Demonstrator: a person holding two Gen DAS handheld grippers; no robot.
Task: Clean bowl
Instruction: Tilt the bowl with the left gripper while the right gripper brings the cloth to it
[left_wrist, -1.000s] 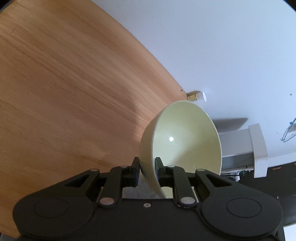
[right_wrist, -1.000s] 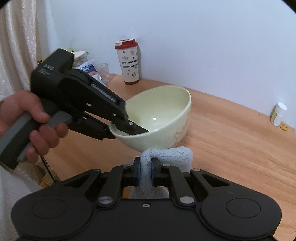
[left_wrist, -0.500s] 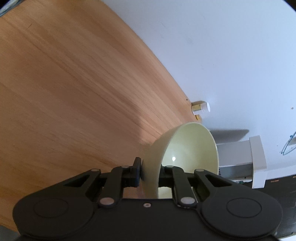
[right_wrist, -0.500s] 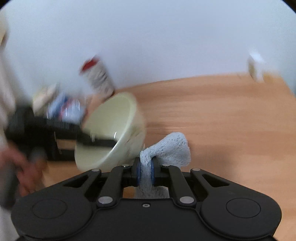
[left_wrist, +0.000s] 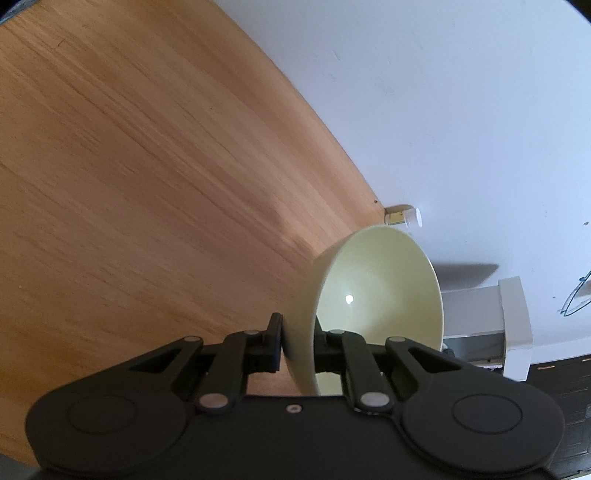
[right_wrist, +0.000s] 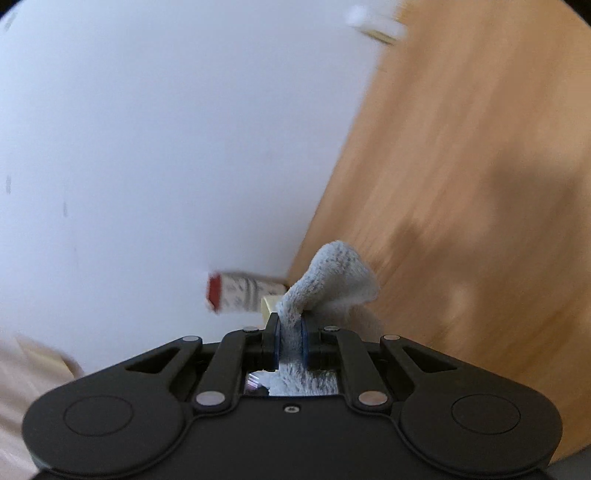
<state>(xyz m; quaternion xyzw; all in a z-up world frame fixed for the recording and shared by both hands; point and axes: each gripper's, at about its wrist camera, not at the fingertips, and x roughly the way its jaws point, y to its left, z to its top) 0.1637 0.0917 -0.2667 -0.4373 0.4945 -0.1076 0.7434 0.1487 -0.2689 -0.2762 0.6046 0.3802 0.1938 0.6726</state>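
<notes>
left wrist view: wooden table (left_wrist: 147, 184) fills frame; pale green bowl (left_wrist: 380, 295) held tilted above table, left gripper (left_wrist: 299, 339) clamped on its rim. right gripper (right_wrist: 290, 341) pinches grey cloth (right_wrist: 332, 277), view blurred; red-capped bottle (right_wrist: 240, 291) beyond cloth.

Matte black left tongs (left_wrist: 298, 343) and right tongs (right_wrist: 289, 343), silver pivot screws, blue-edged pads

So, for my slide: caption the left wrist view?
Left gripper pinching the pale bowl's rim above the wooden table.
</notes>
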